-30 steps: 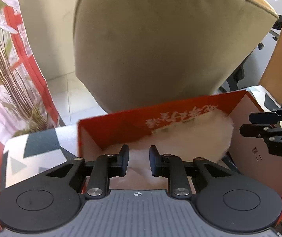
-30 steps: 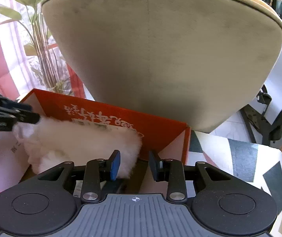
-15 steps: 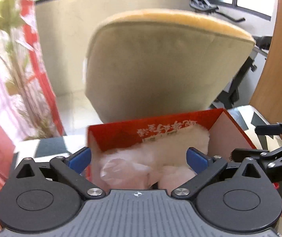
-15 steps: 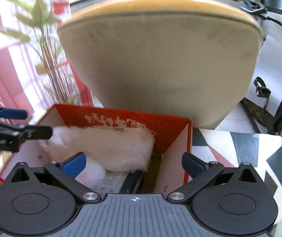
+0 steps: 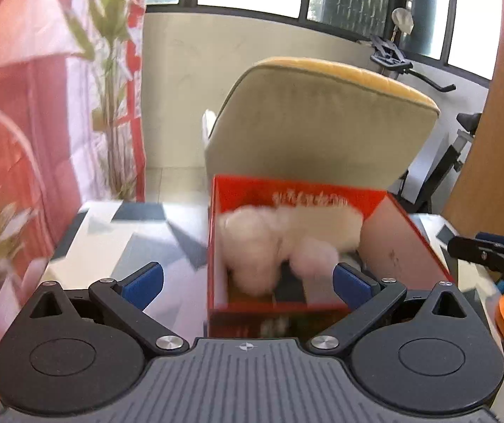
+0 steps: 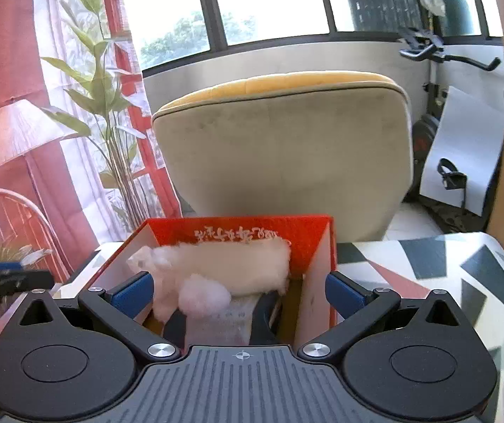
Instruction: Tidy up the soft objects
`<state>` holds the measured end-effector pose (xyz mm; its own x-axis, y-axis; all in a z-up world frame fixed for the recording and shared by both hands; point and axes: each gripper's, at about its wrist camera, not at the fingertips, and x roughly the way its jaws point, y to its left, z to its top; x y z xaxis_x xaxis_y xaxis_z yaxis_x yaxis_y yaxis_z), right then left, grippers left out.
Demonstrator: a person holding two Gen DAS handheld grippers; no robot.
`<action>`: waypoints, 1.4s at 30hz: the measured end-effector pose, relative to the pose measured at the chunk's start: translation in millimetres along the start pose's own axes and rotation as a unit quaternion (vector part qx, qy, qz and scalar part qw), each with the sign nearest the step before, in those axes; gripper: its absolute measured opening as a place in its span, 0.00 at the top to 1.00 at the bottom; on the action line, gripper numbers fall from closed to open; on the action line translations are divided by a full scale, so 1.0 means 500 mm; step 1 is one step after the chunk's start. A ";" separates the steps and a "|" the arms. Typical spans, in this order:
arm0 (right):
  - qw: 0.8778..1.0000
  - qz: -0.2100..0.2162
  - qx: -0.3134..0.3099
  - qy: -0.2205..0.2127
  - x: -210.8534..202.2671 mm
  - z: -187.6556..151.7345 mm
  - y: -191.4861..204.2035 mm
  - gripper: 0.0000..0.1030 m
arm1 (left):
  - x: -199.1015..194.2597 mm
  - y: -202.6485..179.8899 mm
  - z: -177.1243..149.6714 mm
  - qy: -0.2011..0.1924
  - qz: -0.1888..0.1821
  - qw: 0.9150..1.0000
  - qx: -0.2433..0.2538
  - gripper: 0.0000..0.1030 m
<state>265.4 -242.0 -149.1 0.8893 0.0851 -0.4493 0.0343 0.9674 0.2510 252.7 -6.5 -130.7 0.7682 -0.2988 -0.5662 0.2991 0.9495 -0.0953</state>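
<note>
Both the left gripper (image 5: 247, 280) and right gripper (image 6: 239, 294) went from nearly pinched on the white fluffy toy (image 6: 223, 268) to jaws spread wide with nothing in them, and pulled back up from the red box (image 5: 407, 246), toy now lying inside.

A table (image 5: 121, 243) covered in a white surface with grey, dark and reddish geometric patches is seen in both wrist views. One red cardboard box (image 5: 407, 246), open at the top, is set directly on it, towards the far edge. Bare patterned surface is shown to the left of the box in the left view and to its right (image 6: 446, 275) in the right view.
</note>
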 end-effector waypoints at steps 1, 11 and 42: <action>1.000 -0.002 -0.002 0.003 -0.009 -0.010 0.003 0.00 | -0.007 0.002 -0.011 0.003 0.000 1.000 -0.004 0.00; 1.000 -0.005 -0.017 0.023 -0.062 -0.121 0.016 0.00 | -0.058 0.008 -0.128 0.036 -0.005 0.999 -0.029 0.00; 0.995 -0.036 0.018 0.094 -0.080 -0.310 -0.014 0.05 | -0.042 -0.023 -0.298 0.157 -0.069 0.982 -0.074 0.02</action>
<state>159.0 -215.4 -266.0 0.7835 0.0619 -0.6184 0.1142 0.9637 0.2412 148.7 3.4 -239.6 0.5071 -0.4025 -0.7622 0.2841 0.9129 -0.2931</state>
